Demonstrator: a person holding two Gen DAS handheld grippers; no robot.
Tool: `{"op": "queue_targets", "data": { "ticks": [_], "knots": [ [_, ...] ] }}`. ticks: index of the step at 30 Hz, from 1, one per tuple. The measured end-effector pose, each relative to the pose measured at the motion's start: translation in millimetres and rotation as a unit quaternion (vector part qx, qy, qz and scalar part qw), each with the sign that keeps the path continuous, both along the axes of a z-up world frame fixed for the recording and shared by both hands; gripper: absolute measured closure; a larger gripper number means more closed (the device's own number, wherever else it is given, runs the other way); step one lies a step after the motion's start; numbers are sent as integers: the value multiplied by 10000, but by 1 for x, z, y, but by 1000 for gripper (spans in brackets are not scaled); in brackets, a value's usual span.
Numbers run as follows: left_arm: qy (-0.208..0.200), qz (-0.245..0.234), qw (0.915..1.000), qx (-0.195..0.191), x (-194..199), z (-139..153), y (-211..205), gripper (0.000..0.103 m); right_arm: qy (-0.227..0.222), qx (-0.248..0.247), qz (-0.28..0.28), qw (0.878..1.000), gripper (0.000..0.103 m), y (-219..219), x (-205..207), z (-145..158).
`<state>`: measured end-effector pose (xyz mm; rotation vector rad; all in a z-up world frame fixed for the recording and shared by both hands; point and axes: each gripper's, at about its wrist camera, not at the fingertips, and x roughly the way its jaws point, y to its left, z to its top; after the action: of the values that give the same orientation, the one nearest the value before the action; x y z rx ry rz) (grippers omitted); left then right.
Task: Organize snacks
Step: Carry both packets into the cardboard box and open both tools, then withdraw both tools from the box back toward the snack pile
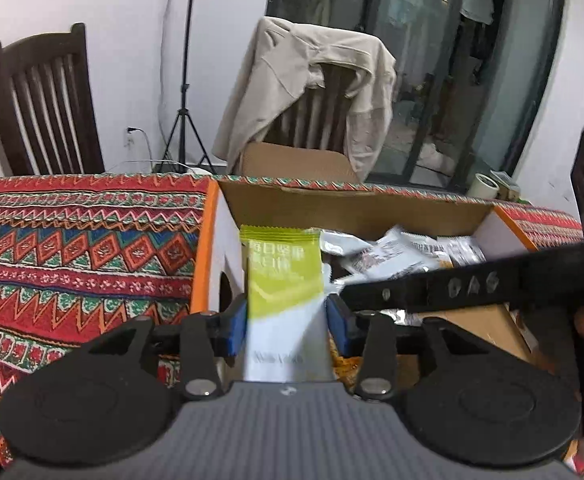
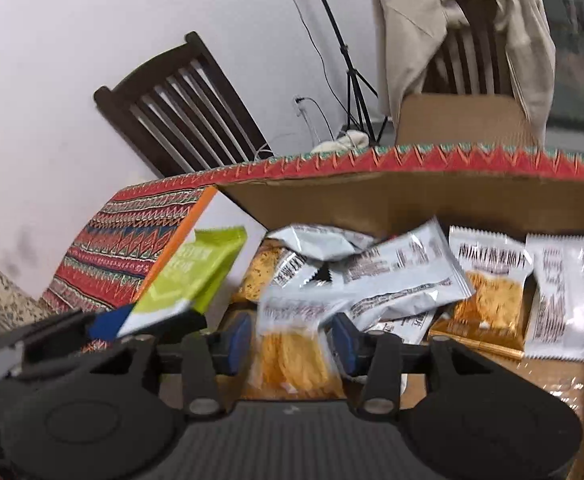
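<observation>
Green-and-white snack packet (image 1: 282, 292) stood lengthwise in the clenched left claw (image 1: 287, 322), seemingly above the cardboard box (image 1: 356, 208); right claw (image 2: 292, 338) released.

Right claw (image 2: 290, 338): blue pads apart, straddling a silver-and-orange snack packet (image 2: 294, 344), not visibly pinching it.
Cardboard box (image 2: 372, 200): open, holding loose silver packets.
Left claw (image 2: 132, 320): grips green packet (image 2: 196, 276) by the box's left wall.

Lime-green and white snack packet (image 1: 282, 276); silver-grey packets (image 2: 396, 280) printed black; orange-edged brown cardboard box (image 1: 206, 248); red, blue, green zigzag-patterned tablecloth (image 1: 80, 248); beige jacket (image 1: 312, 80).
</observation>
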<state>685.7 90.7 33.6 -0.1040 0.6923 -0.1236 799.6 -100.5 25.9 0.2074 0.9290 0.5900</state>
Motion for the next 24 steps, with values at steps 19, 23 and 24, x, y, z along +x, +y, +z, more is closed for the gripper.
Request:
{"op": "queue_targets", "data": {
  "ticks": [19,23,24],
  "knots": [
    [-623,-153,9966,514,-125,122,4,22,-1604,-763,-25,9841,22,-84,-131,139],
    [-974,-291,9936,493,-190,152,-5,10,-1955,-884,34,9767,21,-109,-190,164],
    [-1028,-326,9931,450,-207,158,-7,6,-2052,-910,44,9745,19,-117,-210,169]
  ]
}}
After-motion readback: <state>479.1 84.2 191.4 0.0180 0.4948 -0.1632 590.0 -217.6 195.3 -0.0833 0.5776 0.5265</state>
